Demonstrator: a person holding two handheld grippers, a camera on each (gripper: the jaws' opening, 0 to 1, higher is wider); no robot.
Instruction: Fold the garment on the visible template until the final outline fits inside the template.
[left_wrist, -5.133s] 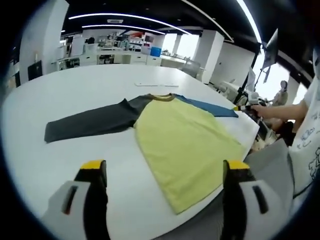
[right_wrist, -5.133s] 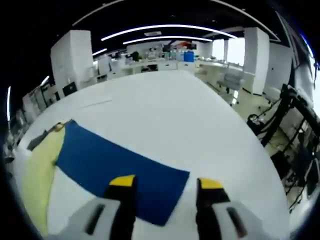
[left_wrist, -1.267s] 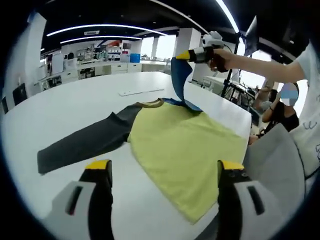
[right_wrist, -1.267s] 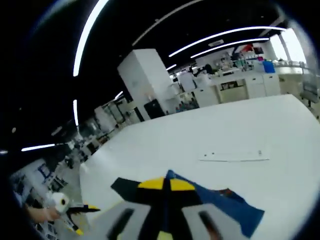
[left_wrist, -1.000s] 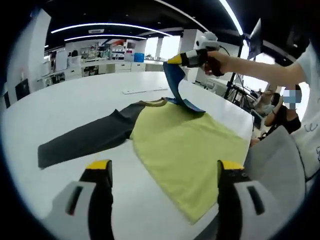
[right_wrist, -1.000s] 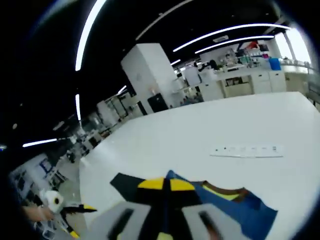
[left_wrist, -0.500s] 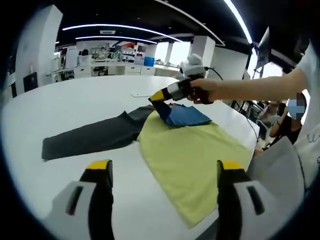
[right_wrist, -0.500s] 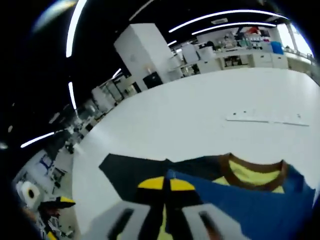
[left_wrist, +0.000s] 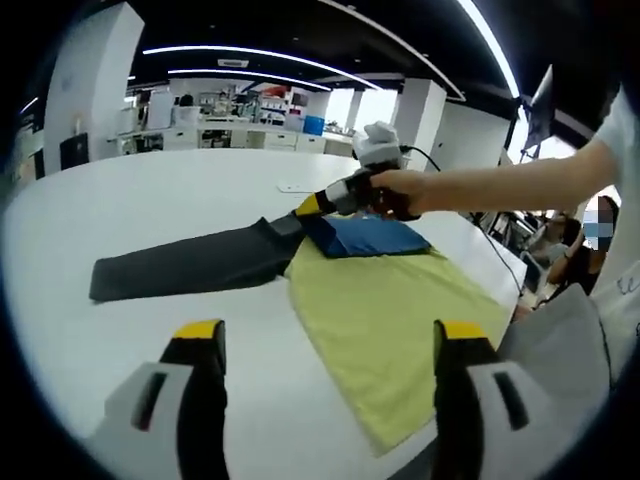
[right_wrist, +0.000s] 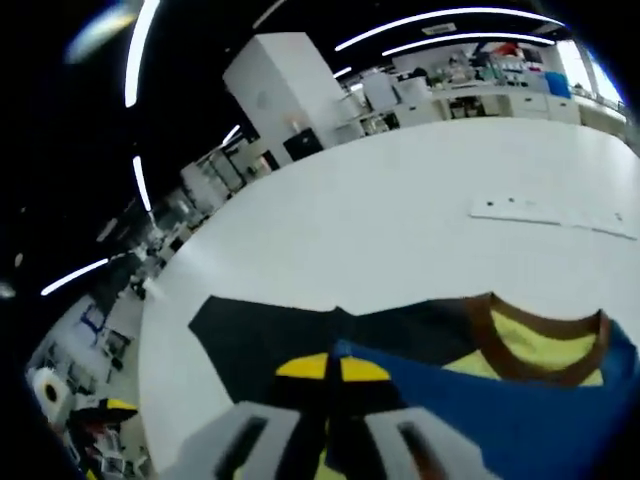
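So far, one fold is nearly laid: my right tongs (left_wrist: 305, 207) pinch the blue sleeve (left_wrist: 368, 236) flat across the yellow shirt (left_wrist: 400, 320) on the white table (left_wrist: 90, 330). My left tongs (left_wrist: 325, 335) hover apart. The grey sleeve (left_wrist: 185, 265) lies unfolded.

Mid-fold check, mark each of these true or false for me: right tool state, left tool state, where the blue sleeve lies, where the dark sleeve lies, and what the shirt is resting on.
1. The right tool is shut on the blue sleeve. True.
2. The left tool is gripping the yellow shirt body. False: its jaws stand open above the white table, holding nothing.
3. The blue sleeve lies folded over the shirt's upper part. True.
4. The dark grey sleeve is folded in too. False: it lies stretched out flat on the table.
5. The shirt rests on a dark mat. False: it lies on the white table.
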